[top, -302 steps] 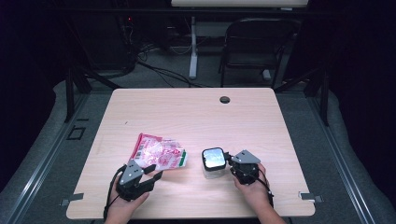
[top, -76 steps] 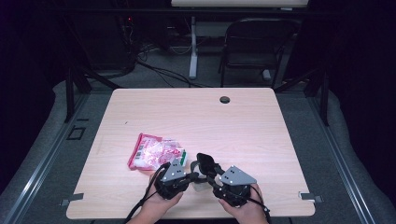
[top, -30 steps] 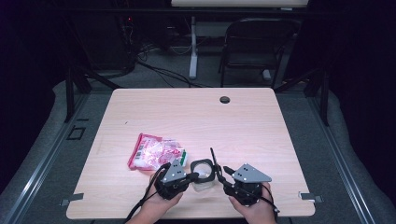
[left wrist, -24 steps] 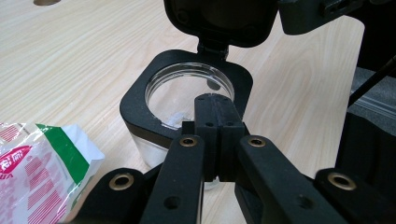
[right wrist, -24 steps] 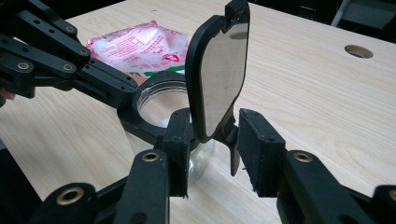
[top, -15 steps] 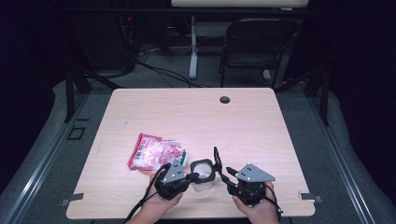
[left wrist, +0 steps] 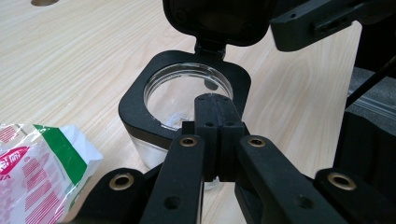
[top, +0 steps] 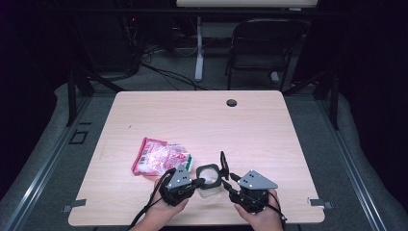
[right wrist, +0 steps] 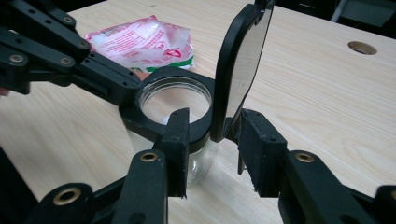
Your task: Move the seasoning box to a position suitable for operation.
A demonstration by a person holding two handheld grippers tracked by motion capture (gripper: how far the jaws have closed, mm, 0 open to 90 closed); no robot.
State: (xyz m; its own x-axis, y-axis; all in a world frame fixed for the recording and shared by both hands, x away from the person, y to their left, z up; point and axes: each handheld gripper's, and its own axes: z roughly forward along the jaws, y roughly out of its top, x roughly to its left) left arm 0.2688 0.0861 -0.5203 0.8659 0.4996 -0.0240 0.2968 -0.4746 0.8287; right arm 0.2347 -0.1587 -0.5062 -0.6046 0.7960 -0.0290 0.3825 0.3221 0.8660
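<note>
The clear jar [top: 209, 184] with its black square collar [left wrist: 140, 100] stands upright on the bench [top: 202, 120], near the edge closest to me; every place below is given relative to this jar.

My left hand-held gripper [top: 195, 181] comes in from the jar's left. Its jaws are closed together, and in the left gripper view their joined tips [left wrist: 215, 116] rest at the near rim of the collar, over the open mouth. I cannot tell whether they press on the collar or merely lie against it.

My right hand-held gripper [top: 226, 180] stands at the jar's right. Its jaws are partly apart and have just been opening a little. In the right gripper view the hinged black lid [right wrist: 240, 65] stands nearly upright on edge at the far side of the collar, its lower edge between my two jaws; one finger [right wrist: 177, 140] lies against the collar and glass, the other [right wrist: 257, 149] just beside the lid's outer face. Whether either pad actually presses the lid cannot be told.

The mouth of the jar is uncovered, and the glass interior looks empty apart from reflections.

A pink-and-white snack bag [top: 161, 156] with a green corner lies flat to the jar's left and slightly beyond it, close to but apart from the collar.

A round cable hole [top: 232, 102] sits well beyond the jar, near the far edge.
</note>
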